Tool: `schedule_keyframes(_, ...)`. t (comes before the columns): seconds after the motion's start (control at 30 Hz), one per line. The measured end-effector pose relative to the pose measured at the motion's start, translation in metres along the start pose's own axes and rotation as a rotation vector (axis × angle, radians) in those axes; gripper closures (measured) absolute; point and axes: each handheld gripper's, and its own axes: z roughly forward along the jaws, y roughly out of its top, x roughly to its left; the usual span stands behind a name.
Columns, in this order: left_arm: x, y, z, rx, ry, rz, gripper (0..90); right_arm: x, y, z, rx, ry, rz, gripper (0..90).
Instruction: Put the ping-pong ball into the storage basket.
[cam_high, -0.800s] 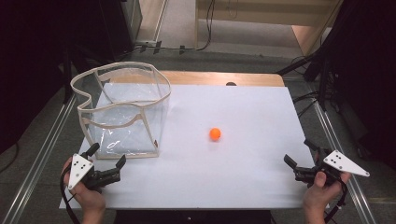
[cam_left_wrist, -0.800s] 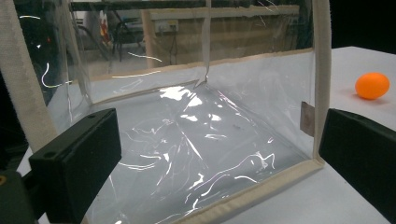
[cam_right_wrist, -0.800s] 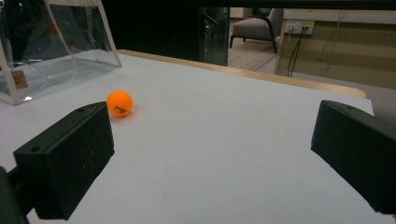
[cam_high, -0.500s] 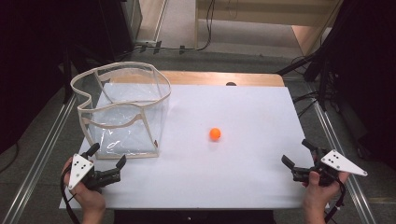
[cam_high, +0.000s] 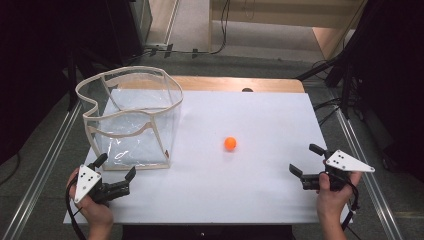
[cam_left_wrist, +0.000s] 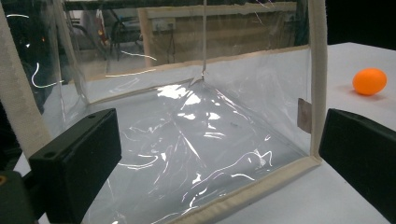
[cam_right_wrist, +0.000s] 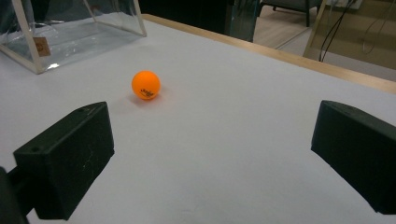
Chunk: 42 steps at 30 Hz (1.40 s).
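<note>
Orange ball (cam_high: 230, 144) sits mid-bench (cam_high: 260, 115), well apart from both tools; the clear bag (cam_high: 131, 120) stands to its left. Right tool (cam_high: 307, 165) gapes wide and empty near the bench's right edge; left tool (cam_high: 116, 167) gapes too, just before the bag.

High view was set above near table (cam_high: 260, 120) edge, aimed forward and down. Left gripper view was held low, close against clear bag (cam_left_wrist: 196, 130). Right gripper view was aimed low across tabletop. Orange ball (cam_right_wrist: 145, 85) and bag were shared by all views.
</note>
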Motion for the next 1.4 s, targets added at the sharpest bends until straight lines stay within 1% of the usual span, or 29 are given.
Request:
schedule_keyframes(0.27,0.000,0.000,0.000,-0.003,-0.002,-0.002,0.0,0.001,0.017,0.017,0.045,0.050,-0.026,0.0)
schedule_keyframes(0.43,0.000,0.000,0.000,-0.004,-0.002,-0.003,0.0,0.000,0.029,0.027,0.072,0.073,-0.043,0.0)
schedule_keyframes(0.7,0.000,0.000,0.000,-0.004,-0.003,-0.004,0.0,0.003,0.045,0.046,0.096,0.105,-0.066,0.0)
schedule_keyframes(0.73,0.000,0.000,0.000,-0.004,-0.003,-0.004,0.0,0.003,0.045,0.046,0.096,0.105,-0.066,0.0)
schedule_keyframes(0.8,0.000,0.000,0.000,-0.005,-0.004,-0.005,0.0,0.004,0.050,0.054,0.108,0.121,-0.080,0.0)
schedule_keyframes(0.93,0.000,0.000,0.000,-0.003,-0.007,-0.003,0.0,0.007,0.057,0.065,0.127,0.133,-0.103,0.0)
schedule_keyframes(1.1,0.000,0.000,0.000,-0.002,-0.008,-0.001,0.0,0.008,0.065,0.077,0.138,0.149,-0.113,0.0)
schedule_keyframes(1.17,0.000,0.000,0.000,-0.001,-0.008,0.000,0.0,0.008,0.068,0.082,0.152,0.149,-0.124,0.0)
schedule_keyframes(1.4,0.000,0.000,0.000,-0.001,-0.008,0.000,0.0,0.009,0.079,0.094,0.174,0.168,-0.144,0.0)
